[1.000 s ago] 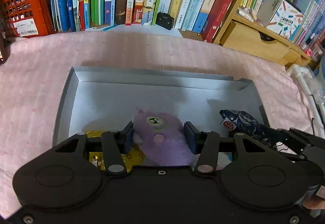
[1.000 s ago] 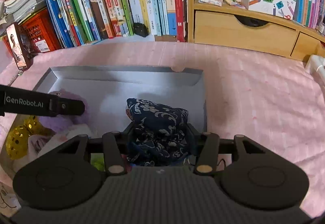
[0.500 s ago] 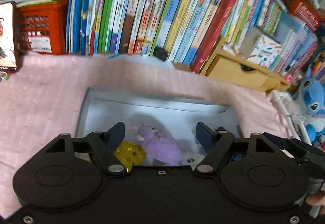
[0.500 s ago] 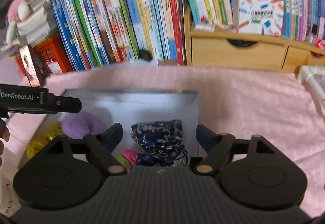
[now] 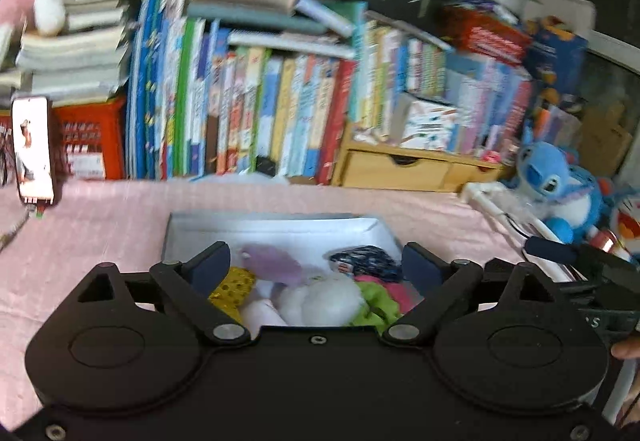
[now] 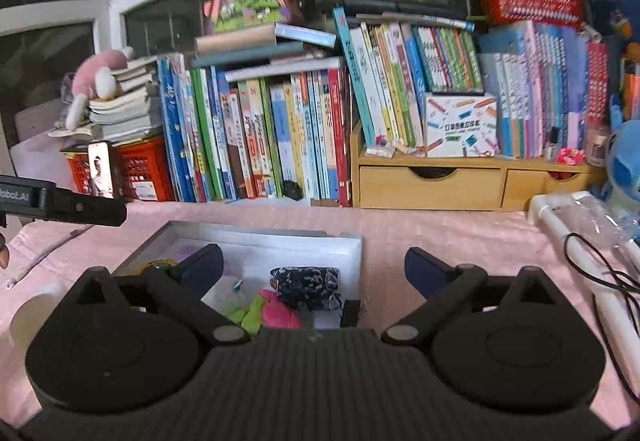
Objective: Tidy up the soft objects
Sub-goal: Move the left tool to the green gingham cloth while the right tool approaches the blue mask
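Tablecloth of pink fabric (image 5: 100, 233) at far left, spread under everything. Next along, shallow grey cardboard box (image 5: 272, 219), open-topped, long axis running across the left wrist view.

Inside it, from the left:
- gold sequinned soft piece (image 5: 234, 285)
- purple plush toy (image 5: 272, 265)
- white fluffy plush (image 5: 332, 299)
- lime-green soft piece (image 5: 376, 301), touching a bright pink one (image 5: 386, 281)
- dark blue floral fabric pouch (image 5: 364, 257), towards the right wall

All loose in the box, gripped by nothing.

Left gripper (image 5: 316, 259) raised over the near edge of the box, tilted downward. Jaws just opened and spread wide, with nothing between the pads. Purple plush toy only seen through the gap, lower down.

Right gripper (image 6: 314, 263) much the same: jaws just opened to a broad spread, empty. Floral pouch on the box floor below and ahead, untouched.

Further right, outside the box: blue plush toy (image 5: 556, 185), upright at the table's right side, just behind a white plastic bar (image 5: 492, 201). Probably the next candidate, if anything is left to sort. Well apart from the box, to the right of both tools, nearer the right gripper. So likely a rightward reach with the right hand, then a carry back left to the box. Not certain that it belongs to the job at all.
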Motion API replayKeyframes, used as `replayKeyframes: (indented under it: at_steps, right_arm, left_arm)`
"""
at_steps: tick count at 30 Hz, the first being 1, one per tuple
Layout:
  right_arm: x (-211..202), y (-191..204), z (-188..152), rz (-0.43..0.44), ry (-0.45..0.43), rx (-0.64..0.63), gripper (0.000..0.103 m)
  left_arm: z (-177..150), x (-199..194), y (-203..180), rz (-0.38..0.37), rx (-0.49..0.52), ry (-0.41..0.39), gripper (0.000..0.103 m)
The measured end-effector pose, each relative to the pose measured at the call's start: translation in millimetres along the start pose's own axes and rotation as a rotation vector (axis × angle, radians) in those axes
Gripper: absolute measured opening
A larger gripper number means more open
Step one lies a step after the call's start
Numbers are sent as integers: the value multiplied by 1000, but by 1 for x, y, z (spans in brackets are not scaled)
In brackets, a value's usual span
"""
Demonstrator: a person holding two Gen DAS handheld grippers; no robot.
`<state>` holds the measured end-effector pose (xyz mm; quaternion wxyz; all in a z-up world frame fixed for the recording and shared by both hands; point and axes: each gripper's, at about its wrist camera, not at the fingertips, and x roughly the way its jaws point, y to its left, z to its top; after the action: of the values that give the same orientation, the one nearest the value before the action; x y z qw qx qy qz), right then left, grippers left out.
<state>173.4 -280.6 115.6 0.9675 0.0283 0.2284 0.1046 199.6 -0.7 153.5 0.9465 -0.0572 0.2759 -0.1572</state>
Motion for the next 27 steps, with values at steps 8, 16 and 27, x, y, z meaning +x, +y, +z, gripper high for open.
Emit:
replayKeyframes:
  at_steps: [8, 16, 27]
  right_arm:
    - [-40, 1, -39, -36, -67, -10, 103]
    - [-57, -1, -77, -78, -100, 16, 103]
    - [-49, 7, -114, -117, -66, 16, 103]
  left_arm:
    - [-53, -44, -39, -8, 110, -101, 97]
    - [-94, -67, -49, -20, 94, -126, 98]
    - [-145, -74, -58, 25, 110, -131, 99]
